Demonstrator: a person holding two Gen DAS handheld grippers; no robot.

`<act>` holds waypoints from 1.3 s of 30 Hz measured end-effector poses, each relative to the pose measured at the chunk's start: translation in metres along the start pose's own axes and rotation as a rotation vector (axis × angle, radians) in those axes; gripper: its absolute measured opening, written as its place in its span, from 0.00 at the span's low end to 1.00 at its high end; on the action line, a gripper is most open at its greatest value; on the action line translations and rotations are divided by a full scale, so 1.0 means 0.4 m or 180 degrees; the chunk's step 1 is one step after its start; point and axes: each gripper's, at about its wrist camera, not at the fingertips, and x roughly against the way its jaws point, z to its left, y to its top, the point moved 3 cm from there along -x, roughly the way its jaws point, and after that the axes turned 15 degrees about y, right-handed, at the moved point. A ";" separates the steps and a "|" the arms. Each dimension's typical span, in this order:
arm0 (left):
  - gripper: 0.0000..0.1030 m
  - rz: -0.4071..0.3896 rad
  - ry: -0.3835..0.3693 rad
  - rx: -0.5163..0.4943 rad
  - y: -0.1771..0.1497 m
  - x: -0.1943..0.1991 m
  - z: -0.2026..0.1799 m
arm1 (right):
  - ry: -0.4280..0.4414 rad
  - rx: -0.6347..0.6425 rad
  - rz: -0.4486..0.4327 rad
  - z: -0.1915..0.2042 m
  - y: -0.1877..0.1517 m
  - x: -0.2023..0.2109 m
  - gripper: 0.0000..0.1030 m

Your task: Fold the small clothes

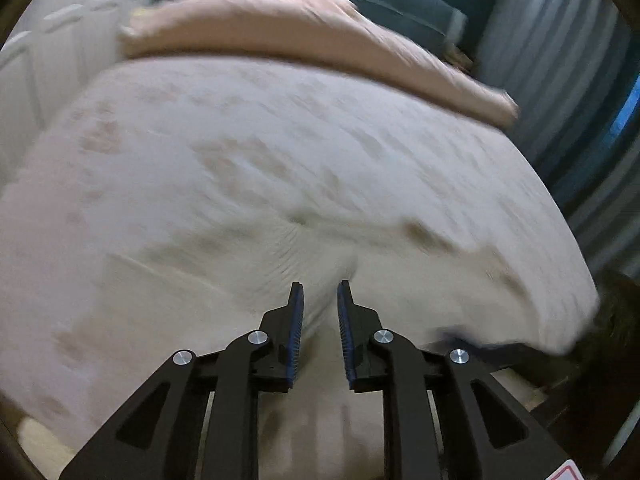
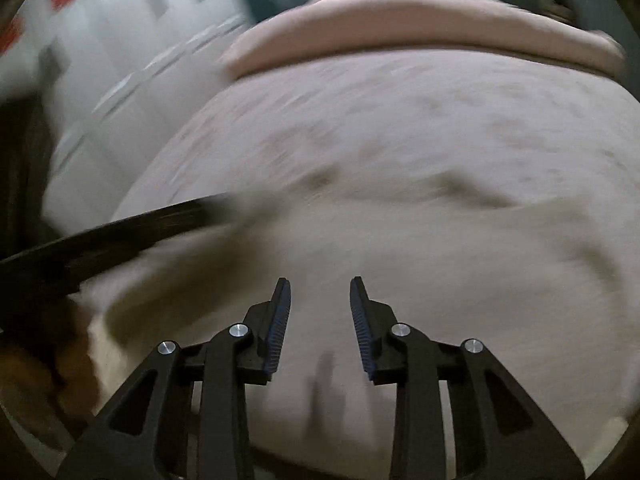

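A pale cream garment point(image 1: 360, 264) lies rumpled on the bed, blurred by motion; it also shows in the right wrist view point(image 2: 400, 248). My left gripper point(image 1: 320, 292) hangs just above the cloth near a crease, jaws slightly apart with cloth showing in the narrow gap; whether it pinches cloth is unclear. My right gripper point(image 2: 320, 288) is open and empty over the garment's near part. The left gripper's black arm point(image 2: 120, 232) crosses the left side of the right wrist view.
The bed has a pale patterned cover point(image 1: 200, 140) and a folded pink blanket point(image 1: 320, 40) at its far end, also in the right wrist view point(image 2: 420, 28). A white cabinet point(image 2: 132, 52) stands left, grey curtains point(image 1: 560, 60) right.
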 end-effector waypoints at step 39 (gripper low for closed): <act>0.20 0.0413 0.0564 0.0241 -0.176 -0.031 0.202 | -0.0964 -0.1195 -0.0256 -0.362 -0.168 0.305 0.23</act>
